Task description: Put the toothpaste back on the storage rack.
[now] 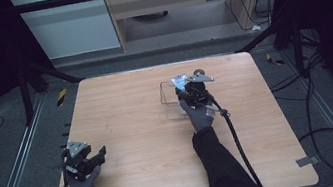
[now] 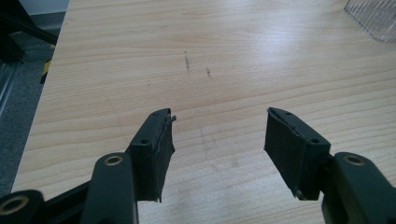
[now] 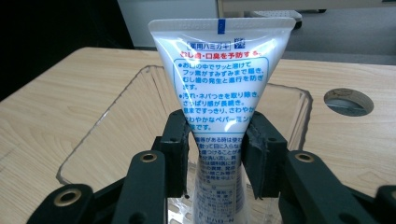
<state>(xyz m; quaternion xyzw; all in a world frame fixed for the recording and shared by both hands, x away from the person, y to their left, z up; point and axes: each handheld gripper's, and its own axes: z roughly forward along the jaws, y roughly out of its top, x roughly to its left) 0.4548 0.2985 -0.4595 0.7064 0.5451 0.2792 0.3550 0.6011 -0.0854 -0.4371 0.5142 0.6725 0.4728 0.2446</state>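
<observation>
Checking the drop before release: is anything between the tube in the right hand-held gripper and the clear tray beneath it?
Nothing visible. The tube stands between the right hand-held gripper pads, directly over the clear tray, whose visible floor looks bare. The tube's lower end is hidden behind the jaws.

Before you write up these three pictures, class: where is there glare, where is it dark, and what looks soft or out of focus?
High view: dark surround, lit table, the clear tray hard to see. Left gripper view: a pale sheen on the wood; the left gripper is sharp. Right gripper view: white glare streaks on the glossy tube between the right gripper pads; the room behind is soft.
</observation>
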